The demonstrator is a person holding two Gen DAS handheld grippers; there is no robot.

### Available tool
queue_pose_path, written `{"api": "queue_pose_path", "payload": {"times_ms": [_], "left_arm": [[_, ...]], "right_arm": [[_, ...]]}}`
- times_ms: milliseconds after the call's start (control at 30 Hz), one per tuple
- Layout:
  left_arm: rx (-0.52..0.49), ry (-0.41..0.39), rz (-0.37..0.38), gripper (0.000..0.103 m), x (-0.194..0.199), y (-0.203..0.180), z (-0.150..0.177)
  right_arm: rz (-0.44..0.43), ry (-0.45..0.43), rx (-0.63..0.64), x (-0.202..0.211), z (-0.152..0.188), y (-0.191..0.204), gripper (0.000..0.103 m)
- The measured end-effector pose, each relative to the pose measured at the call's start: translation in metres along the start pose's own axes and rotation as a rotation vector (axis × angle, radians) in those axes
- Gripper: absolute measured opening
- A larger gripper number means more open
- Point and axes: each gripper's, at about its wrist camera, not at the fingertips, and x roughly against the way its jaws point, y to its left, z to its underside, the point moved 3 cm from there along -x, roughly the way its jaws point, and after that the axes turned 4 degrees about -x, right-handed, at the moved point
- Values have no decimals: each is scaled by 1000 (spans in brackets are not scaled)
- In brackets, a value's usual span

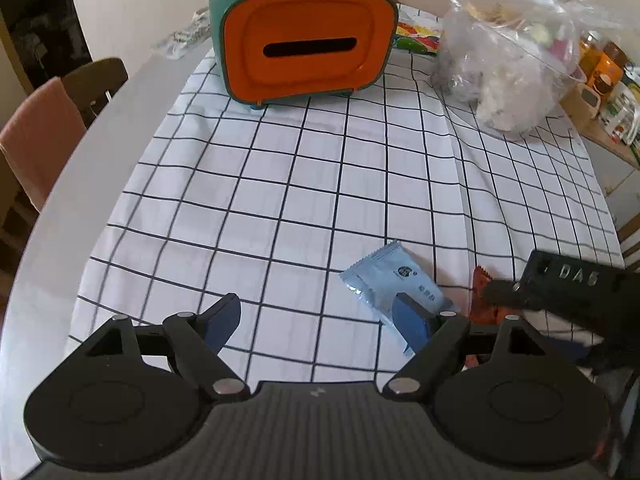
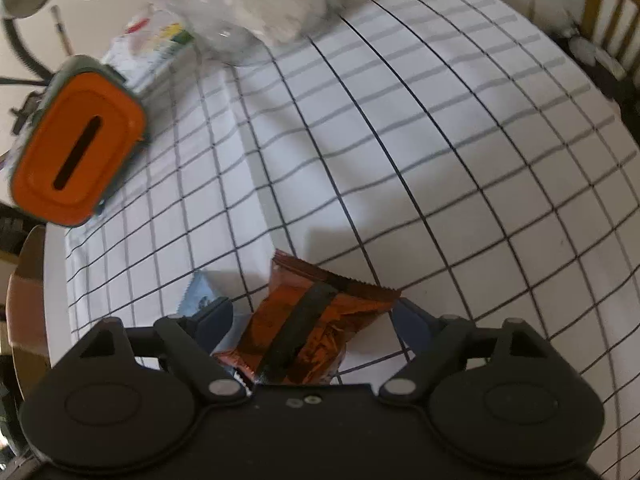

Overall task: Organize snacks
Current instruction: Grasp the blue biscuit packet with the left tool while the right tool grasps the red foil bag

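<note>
A light blue snack packet [image 1: 394, 282] lies flat on the checked cloth, right of my open left gripper [image 1: 318, 320]; the gripper's right finger [image 1: 412, 320] overlaps the packet's near corner. An orange-brown foil snack packet [image 2: 316, 324] lies between the spread fingers of my open right gripper [image 2: 312, 320]; neither finger touches it. The same orange packet [image 1: 482, 300] shows at the right edge of the left wrist view, partly hidden by the right gripper's body [image 1: 560, 292]. The blue packet's corner [image 2: 198, 296] shows beside the right gripper's left finger.
An orange-fronted green tissue box [image 1: 308, 44] stands at the back of the table [image 1: 80, 200]. A clear plastic bag [image 1: 508, 64] of snacks sits back right, with a colourful pack [image 1: 416, 38] behind. Chairs [image 1: 44, 132] stand at the left. Jars [image 1: 604, 76] are at far right.
</note>
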Motion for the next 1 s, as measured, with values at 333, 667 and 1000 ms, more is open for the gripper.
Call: {"api": "queue_pose_path", "payload": {"times_ms": [333, 667, 1000], "left_arm": [[89, 94, 69, 83, -35, -18, -10], [175, 136, 90, 83, -63, -39, -13], [162, 138, -12, 81, -73, -56, -8]], "right_arm": [[3, 37, 8, -14, 5, -7, 60], [-2, -6, 149, -4, 2, -14, 48], [3, -24, 192, 4, 2, -26, 47]]}}
